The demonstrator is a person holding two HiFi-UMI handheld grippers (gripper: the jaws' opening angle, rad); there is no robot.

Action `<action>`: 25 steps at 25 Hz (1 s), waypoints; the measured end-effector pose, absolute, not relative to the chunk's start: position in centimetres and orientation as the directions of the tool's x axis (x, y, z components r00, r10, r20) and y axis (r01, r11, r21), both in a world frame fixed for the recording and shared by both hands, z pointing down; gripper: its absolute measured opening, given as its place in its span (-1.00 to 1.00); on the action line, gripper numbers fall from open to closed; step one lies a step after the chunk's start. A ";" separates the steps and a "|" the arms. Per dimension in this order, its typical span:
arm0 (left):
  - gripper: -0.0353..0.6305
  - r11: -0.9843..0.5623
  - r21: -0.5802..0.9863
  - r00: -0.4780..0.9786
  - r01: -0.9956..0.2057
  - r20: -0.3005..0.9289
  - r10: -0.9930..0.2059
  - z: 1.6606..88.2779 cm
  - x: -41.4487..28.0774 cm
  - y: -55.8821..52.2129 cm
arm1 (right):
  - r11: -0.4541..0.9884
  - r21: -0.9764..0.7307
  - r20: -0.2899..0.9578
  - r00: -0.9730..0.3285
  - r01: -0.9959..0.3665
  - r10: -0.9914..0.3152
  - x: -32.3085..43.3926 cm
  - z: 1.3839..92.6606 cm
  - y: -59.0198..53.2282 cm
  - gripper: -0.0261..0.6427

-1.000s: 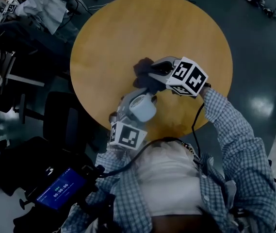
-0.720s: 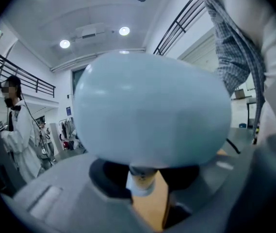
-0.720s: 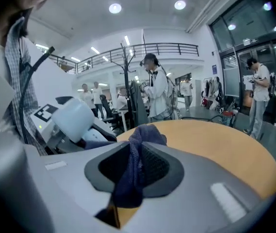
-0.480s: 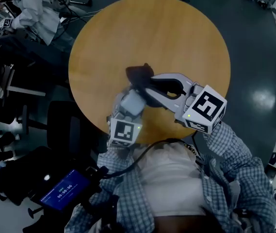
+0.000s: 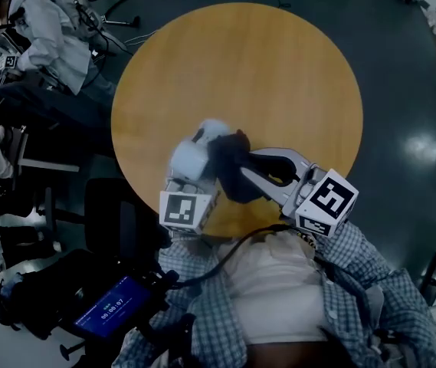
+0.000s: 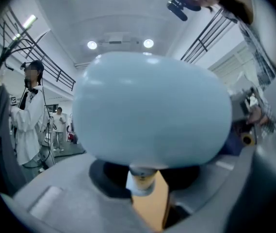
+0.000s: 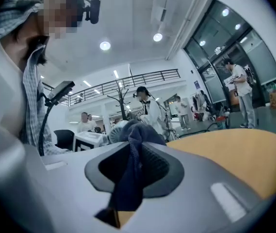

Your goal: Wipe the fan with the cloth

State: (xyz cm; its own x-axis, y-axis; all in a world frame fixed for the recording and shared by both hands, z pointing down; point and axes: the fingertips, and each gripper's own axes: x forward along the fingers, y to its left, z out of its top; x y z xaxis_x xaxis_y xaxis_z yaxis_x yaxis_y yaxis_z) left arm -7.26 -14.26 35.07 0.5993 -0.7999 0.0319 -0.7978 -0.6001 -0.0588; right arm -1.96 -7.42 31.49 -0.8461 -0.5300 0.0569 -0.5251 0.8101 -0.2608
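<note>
A small pale blue fan [image 5: 192, 156] is raised over the near left part of the round wooden table [image 5: 279, 75]. My left gripper [image 5: 193, 181] is shut on it from below. In the left gripper view the fan's rounded body [image 6: 152, 110] fills the frame, and its stem [image 6: 141, 174] sits between the jaws. My right gripper [image 5: 239, 172] points left and is shut on a dark blue cloth [image 5: 228, 162], which touches the fan's right side. In the right gripper view the cloth [image 7: 134, 164] hangs bunched between the jaws.
Seated people [image 5: 45, 41] and desks stand off the table's left side. A dark chair [image 5: 114, 213] and a device with a blue screen [image 5: 113, 305] are near my left. A cable [image 5: 237, 248] runs across my front. Other people [image 7: 239, 89] stand farther off in the room.
Both grippers have risen off the table. The fan moved left and up in the left gripper. The right gripper swung round to my near right and brought the cloth against the fan.
</note>
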 end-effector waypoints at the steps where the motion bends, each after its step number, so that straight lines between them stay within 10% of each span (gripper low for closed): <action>1: -0.47 -0.604 -0.043 0.604 -0.796 0.018 -0.797 34.5 -7.1 -14.4 | 0.789 -0.288 0.071 -0.833 -0.543 -0.548 -1.6 32.9 -8.0 -0.69; 15: -0.47 -0.761 -0.060 0.763 -0.646 -0.004 -0.647 31.3 -3.8 -11.1 | 0.616 -0.694 0.003 -0.857 -0.373 -0.516 -0.4 42.0 -17.0 -0.70; 25: -0.47 -0.839 -0.093 0.832 -0.537 0.108 -0.544 34.4 -1.6 -9.0 | 0.744 -0.636 -0.107 -0.932 -0.204 -0.347 -0.2 34.2 -19.8 -0.69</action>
State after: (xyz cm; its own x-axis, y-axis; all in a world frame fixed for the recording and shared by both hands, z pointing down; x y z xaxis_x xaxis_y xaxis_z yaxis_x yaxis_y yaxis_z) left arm -1.62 -8.98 34.41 0.8320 -0.5441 0.1080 -0.5365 -0.8388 -0.0926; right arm -0.16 -19.78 34.19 -0.9319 -0.3467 -0.1070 -0.2040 0.7444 -0.6358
